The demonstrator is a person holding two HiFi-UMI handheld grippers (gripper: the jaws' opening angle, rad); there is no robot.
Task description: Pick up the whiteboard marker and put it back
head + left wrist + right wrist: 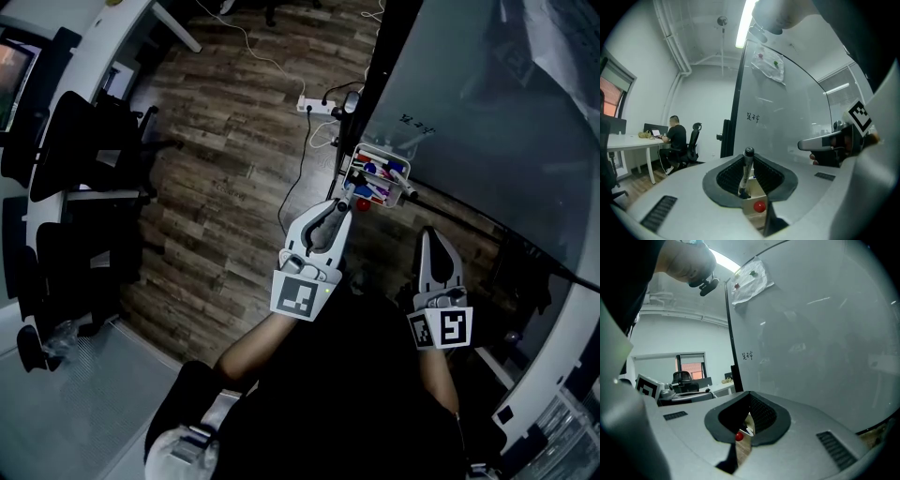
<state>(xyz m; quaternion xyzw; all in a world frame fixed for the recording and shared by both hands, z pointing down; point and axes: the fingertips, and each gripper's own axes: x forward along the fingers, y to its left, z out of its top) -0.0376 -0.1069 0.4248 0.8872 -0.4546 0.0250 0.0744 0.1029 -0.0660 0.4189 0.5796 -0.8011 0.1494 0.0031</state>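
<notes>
My left gripper (pixel 749 177) is shut on a whiteboard marker (pixel 748 161), which stands upright between the pads with its black cap on top. In the head view the left gripper (pixel 341 208) points at a white marker tray (pixel 351 172) fixed to the whiteboard's edge; the tray holds several markers. A red ball (pixel 760 206) and the tray's top (pixel 751 200) show just below the jaws. My right gripper (pixel 427 234) hangs to the right, below the whiteboard (pixel 469 112). Its jaws (pixel 747 422) stand shut with nothing between them.
A power strip (pixel 319 105) with cables lies on the wooden floor beyond the tray. Black office chairs (pixel 84 159) stand along white desks at the left. A person (pixel 676 138) sits at a desk far off. The whiteboard's black frame post (pixel 380 66) runs beside the tray.
</notes>
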